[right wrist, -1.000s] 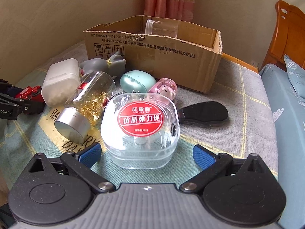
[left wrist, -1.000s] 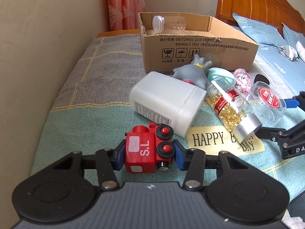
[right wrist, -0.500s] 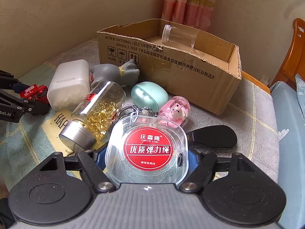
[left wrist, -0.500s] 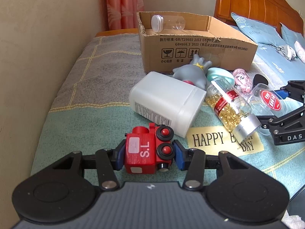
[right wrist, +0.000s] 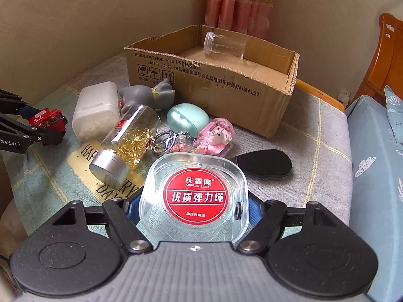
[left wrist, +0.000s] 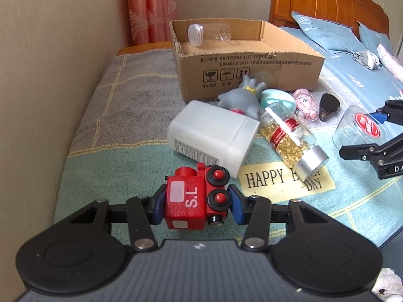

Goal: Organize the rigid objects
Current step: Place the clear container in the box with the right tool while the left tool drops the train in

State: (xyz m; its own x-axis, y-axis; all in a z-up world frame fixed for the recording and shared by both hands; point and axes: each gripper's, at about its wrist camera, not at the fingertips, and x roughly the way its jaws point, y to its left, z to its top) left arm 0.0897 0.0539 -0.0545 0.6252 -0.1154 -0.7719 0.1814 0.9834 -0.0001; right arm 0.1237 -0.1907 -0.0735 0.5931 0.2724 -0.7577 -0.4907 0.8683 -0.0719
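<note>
On the blanket [left wrist: 105, 115], left gripper [left wrist: 197, 202] pinching red toy train [left wrist: 195, 198], right gripper [right wrist: 194, 207] clamping clear round box [right wrist: 195, 197], cardboard box [left wrist: 252, 70] far.

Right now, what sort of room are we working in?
Most likely a bedroom: a wooden headboard with blue pillows, curtains in the corner, and the cardboard box sitting on a blanket.

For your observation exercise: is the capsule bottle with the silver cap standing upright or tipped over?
Tipped over. The capsule bottle lies on its side on the blanket, its silver cap pointing sideways toward the camera.
</note>
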